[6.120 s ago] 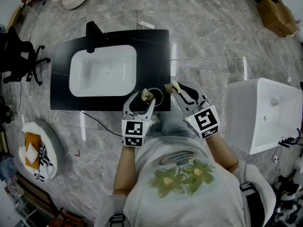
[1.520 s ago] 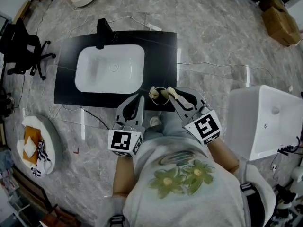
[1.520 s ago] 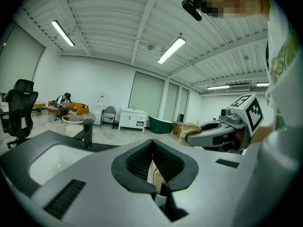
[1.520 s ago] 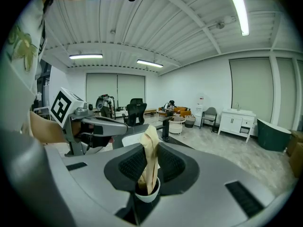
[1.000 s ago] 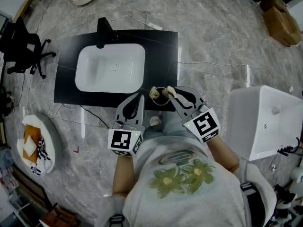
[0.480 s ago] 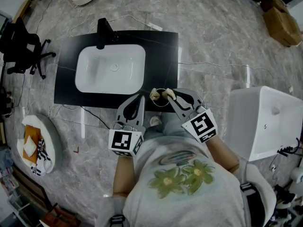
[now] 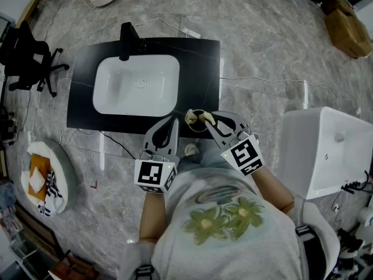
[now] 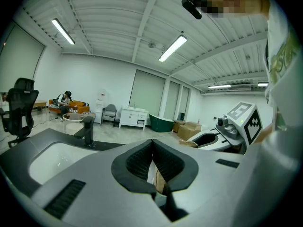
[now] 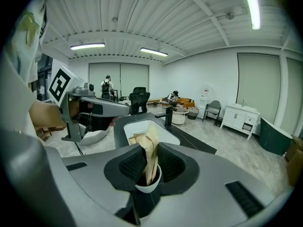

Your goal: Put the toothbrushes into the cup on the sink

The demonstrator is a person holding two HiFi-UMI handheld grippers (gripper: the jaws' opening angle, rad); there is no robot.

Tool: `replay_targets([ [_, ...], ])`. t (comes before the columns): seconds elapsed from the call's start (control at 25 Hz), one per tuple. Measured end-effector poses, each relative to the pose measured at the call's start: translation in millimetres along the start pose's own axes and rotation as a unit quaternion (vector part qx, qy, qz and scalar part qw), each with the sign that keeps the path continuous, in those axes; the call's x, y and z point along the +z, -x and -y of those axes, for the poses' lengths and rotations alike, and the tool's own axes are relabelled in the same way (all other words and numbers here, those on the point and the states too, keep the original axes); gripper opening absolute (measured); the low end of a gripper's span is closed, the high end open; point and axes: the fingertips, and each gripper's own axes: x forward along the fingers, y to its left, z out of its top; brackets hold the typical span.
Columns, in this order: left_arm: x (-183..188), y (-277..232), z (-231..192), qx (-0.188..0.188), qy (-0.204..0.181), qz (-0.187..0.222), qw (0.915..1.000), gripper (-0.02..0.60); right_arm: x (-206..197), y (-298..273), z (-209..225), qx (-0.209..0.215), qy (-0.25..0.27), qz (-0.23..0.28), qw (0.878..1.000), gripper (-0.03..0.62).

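While right hand-held gripper clamps toothbrush, lower end inside cup beneath

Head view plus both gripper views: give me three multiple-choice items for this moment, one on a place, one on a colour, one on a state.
1. Where does the cup stand?
A. on the black counter
B. on the floor
C. on the office chair

2. What colour is the basin?
A. green
B. white
C. black

3. How do the jaws of the left gripper stand?
A. wide apart
B. clamped on the cup
C. together, nothing between them

Key:
1 A: the head view shows the cup near the counter's front edge.
2 B: the basin is white against the black counter.
3 C: the left gripper view shows the pads meeting.
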Motion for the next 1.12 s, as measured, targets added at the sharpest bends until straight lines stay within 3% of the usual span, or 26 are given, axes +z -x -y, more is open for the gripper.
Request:
replay_targets([
  [1.12,-9,7,0,-0.003,0.003,-0.008,1.0,0.018,-34,-18,-4,0.0,-0.013,-0.035,0.999,0.081],
])
